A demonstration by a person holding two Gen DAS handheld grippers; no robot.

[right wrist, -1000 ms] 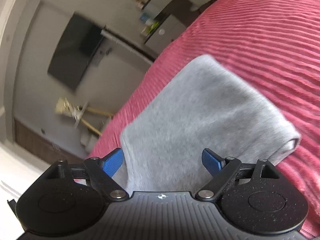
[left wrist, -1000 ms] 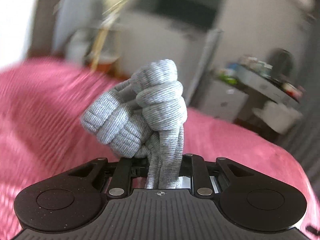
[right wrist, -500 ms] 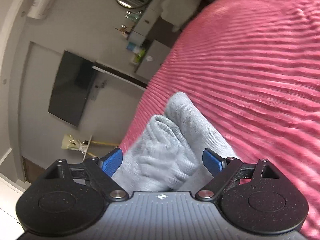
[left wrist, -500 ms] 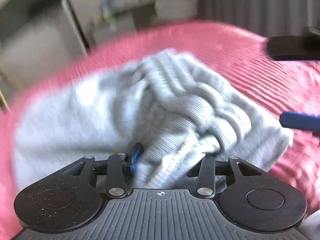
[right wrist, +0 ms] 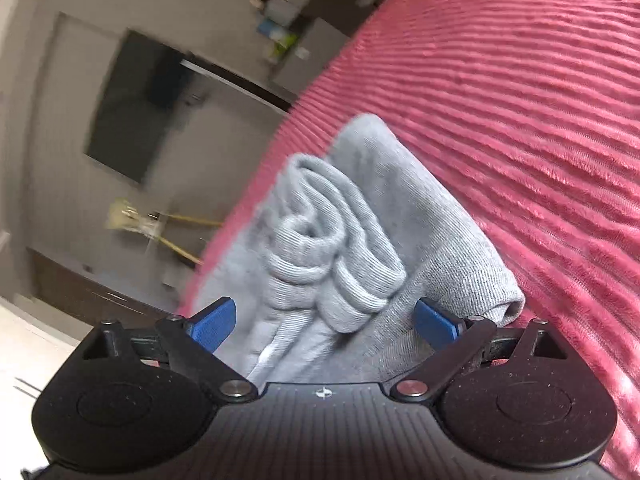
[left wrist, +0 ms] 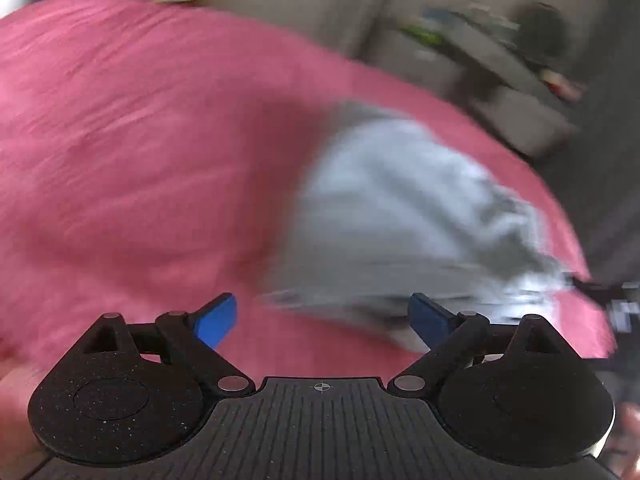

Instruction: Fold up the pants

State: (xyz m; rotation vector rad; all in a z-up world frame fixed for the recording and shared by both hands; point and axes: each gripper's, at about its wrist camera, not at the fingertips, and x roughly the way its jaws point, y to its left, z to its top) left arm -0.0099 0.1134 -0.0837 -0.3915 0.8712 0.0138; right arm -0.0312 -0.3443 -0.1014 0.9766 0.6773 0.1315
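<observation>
The left gripper [left wrist: 323, 318] points steeply down at the pink bedspread [left wrist: 140, 140]. Its jaws have just been opening and stand wide, holding nothing; the grey pants [left wrist: 400, 216], blurred, lie ahead and to its right. The right gripper [right wrist: 324, 322] tilts gently down with the view rolled. Its jaws have just been opening further and stand wide, straddling the folded pants [right wrist: 360, 248] without pressing them.

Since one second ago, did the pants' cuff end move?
Yes. The left gripper has just opened and let go; the cuff end went down from above the pink blanket onto the folded pants.
</observation>
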